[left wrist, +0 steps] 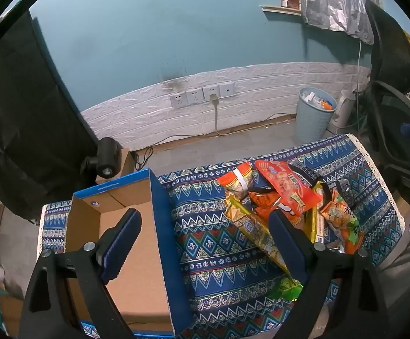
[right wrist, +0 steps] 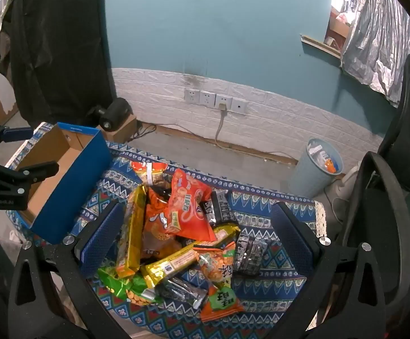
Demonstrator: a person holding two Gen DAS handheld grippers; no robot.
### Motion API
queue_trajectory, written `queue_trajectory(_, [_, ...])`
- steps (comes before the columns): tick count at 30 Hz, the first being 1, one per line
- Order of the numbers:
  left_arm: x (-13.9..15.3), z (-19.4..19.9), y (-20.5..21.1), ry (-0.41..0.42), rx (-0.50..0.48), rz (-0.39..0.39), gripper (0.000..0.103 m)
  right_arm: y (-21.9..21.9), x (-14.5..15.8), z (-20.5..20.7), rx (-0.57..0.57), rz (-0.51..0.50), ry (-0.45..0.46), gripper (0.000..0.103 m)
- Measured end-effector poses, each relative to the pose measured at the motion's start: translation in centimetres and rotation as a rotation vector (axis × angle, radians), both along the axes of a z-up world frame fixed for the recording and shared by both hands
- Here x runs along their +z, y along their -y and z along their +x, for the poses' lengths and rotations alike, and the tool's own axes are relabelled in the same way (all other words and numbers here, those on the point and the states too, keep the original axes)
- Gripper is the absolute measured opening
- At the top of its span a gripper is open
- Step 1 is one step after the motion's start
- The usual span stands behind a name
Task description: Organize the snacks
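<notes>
A heap of snack packets (right wrist: 182, 234) lies on the blue patterned tablecloth (right wrist: 275, 285). A red bag (right wrist: 188, 206) is on top, beside a long gold pack (right wrist: 131, 231), a green bag (right wrist: 125, 285) and black-silver bars (right wrist: 250, 251). My right gripper (right wrist: 196, 240) hangs open above the heap, its fingers either side of it and touching nothing. An empty cardboard box with blue walls (left wrist: 165, 240) stands left of the snacks (left wrist: 284, 197). Over the box's right wall my left gripper (left wrist: 205, 243) is open and holds nothing. The left gripper (right wrist: 32, 151) also shows above the box (right wrist: 75, 186).
Past the table's far edge are the floor, a pale blue waste bin (left wrist: 315, 115) and wall sockets (left wrist: 202, 96). A black office chair (right wrist: 396, 197) crowds the right side. Behind the box, a black camera (left wrist: 107, 158) sits on a small carton.
</notes>
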State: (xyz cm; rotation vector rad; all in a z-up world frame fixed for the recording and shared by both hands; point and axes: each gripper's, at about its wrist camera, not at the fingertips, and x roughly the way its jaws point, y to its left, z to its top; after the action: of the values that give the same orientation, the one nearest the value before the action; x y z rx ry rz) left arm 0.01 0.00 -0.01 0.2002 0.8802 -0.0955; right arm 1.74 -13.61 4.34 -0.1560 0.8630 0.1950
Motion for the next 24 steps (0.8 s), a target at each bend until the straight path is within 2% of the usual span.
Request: queue_trajectory(24, [-0.16, -0.35, 0.18, -0.004, -0.003, 0.004, 0.093, 0.34, -0.50, 0.00, 0.000, 0.001, -0.005, 0.102])
